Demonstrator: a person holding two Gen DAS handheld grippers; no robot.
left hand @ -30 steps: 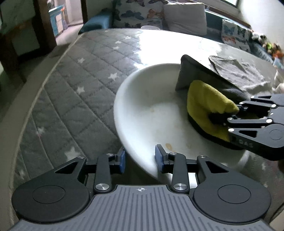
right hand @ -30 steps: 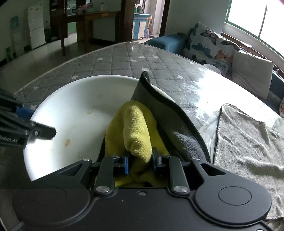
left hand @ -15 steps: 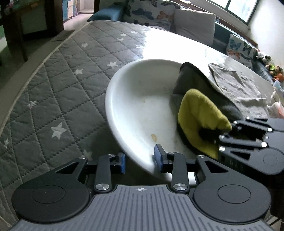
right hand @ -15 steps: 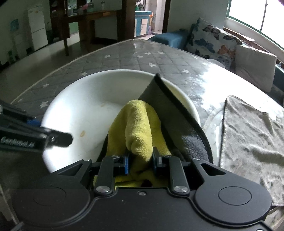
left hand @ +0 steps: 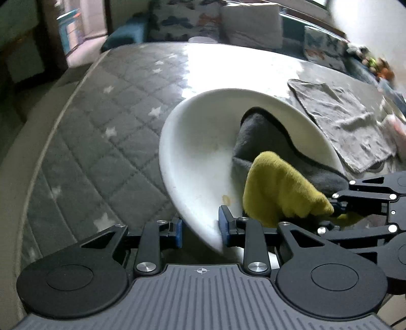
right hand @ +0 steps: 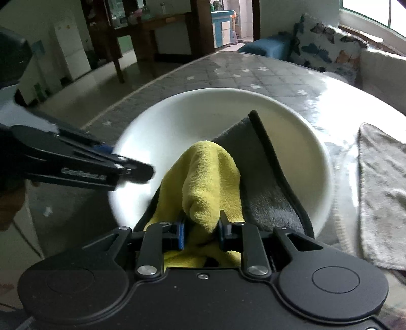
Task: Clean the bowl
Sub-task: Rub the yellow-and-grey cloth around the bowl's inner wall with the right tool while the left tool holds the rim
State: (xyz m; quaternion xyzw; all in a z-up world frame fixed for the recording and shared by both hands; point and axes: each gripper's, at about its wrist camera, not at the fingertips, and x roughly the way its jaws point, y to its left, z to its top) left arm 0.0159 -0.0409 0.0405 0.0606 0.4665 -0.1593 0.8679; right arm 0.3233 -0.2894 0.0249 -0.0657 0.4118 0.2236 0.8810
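A white bowl [left hand: 198, 152] stands tilted on the table, and its near rim runs between the blue pads of my left gripper [left hand: 200, 226], which is shut on it. Inside the bowl a small brownish stain [left hand: 225, 199] shows near that rim. My right gripper [right hand: 201, 228] is shut on a bunched cloth [right hand: 208, 177], yellow on one side and grey on the other. The cloth presses against the inside of the bowl [right hand: 190, 121]. From the right wrist, the left gripper [right hand: 127, 165] shows at the bowl's left rim. The right gripper [left hand: 335, 208] enters from the right.
A grey towel [left hand: 340, 119] lies flat on the table to the right of the bowl. The table has a grey quilted star-pattern cover [left hand: 101, 142], and its edge curves along the left. Cushions [left hand: 248, 22] and a sofa line the far side.
The bowl has tipped up more steeply in my left gripper. The cloth has slid toward the near rim, close to the left gripper's right pad.
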